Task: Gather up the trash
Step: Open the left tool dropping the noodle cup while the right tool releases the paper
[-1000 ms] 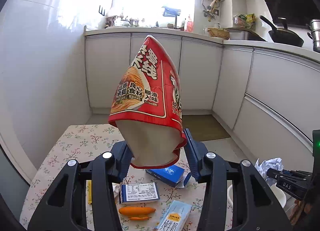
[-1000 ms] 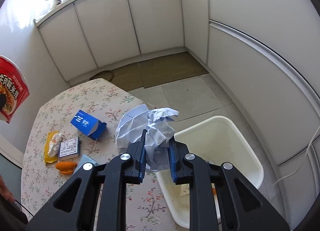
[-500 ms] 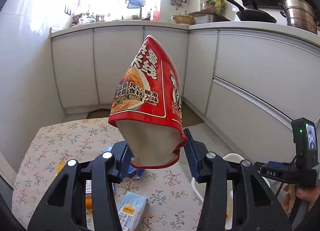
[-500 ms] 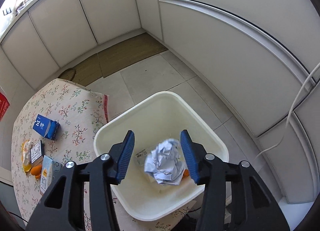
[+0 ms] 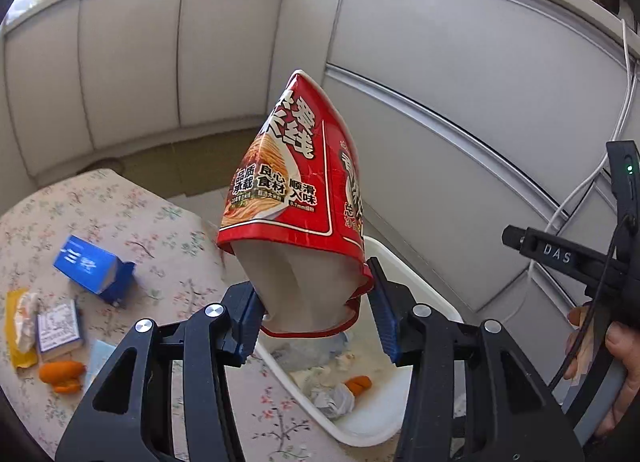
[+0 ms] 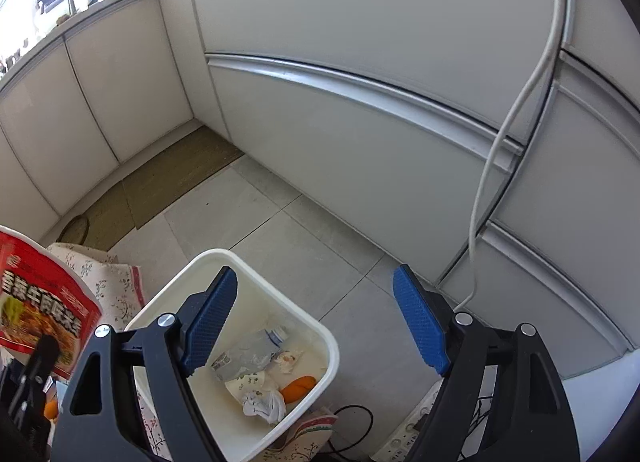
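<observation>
My left gripper [image 5: 316,310] is shut on a squashed red noodle cup [image 5: 296,174], pinched at its rim with the base pointing up and away. It hangs over the near-left rim of the white trash bin [image 5: 400,274]. The cup [image 6: 36,302] also shows at the left edge of the right wrist view. My right gripper [image 6: 316,322] hovers above the bin [image 6: 256,274] with its jaws opening and nothing between them. A crumpled white paper [image 6: 262,404] lies in the bin with an orange peel [image 6: 298,386] and other scraps.
A floral-cloth table [image 5: 120,214] left of the bin carries a blue box [image 5: 94,268], a small printed carton [image 5: 58,326], a yellow wrapper [image 5: 18,326] and orange peel [image 5: 60,372]. White cabinets surround the tiled floor. A white cable [image 6: 516,110] hangs down to a power strip [image 6: 404,442].
My right gripper swung over the bin, let go of the crumpled paper, which fell in, and its jaws spread wide. My left gripper carried the noodle cup from the table towards the bin.
</observation>
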`<state>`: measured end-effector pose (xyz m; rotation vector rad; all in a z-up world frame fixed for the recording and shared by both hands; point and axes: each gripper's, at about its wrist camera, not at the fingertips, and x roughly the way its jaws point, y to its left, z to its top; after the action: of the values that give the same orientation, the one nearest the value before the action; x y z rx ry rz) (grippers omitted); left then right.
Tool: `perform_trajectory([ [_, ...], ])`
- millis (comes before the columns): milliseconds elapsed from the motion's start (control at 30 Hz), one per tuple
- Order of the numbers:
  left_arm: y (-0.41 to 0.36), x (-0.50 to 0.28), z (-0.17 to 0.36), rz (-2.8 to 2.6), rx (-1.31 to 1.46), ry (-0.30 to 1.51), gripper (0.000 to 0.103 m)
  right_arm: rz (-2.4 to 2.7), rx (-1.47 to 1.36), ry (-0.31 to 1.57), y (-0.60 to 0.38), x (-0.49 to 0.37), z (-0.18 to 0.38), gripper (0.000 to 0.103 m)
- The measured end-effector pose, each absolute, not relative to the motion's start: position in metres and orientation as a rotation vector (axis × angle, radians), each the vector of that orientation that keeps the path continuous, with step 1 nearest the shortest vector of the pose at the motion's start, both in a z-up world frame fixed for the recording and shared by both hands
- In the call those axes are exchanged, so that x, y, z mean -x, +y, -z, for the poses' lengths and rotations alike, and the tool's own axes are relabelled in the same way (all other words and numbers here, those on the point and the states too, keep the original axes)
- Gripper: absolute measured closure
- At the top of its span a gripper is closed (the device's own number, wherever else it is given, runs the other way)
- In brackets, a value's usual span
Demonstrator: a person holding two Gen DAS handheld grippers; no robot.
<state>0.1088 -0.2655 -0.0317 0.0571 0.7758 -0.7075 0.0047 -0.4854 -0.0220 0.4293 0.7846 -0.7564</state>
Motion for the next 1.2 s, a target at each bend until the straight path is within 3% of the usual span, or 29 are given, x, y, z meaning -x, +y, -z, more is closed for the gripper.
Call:
perform_trajectory([
  [333,-0.3,-0.125,0.058,0.841,-0.024,0.941,0.052,0.814,-0.447,0.748,-0.503,0.02,0.018,0.025],
  [400,-0.3,-0.125,0.057,0.838,-0.018,0.942,0.036,0.811,-0.434,0.744,-0.501,0.019,0.016,0.024],
  [767,-0.262,-0.129,0.03,0.548,-0.056,0.814,0.015,0.744,-0.267,0.693,-0.454,0.0,0.006,0.013],
  [1200,-0.2,-0.132,0.013,0.368,-0.035,0.766,0.008,0.595,-0.16,0.659,-0.384,-0.038,-0.004,0.007],
])
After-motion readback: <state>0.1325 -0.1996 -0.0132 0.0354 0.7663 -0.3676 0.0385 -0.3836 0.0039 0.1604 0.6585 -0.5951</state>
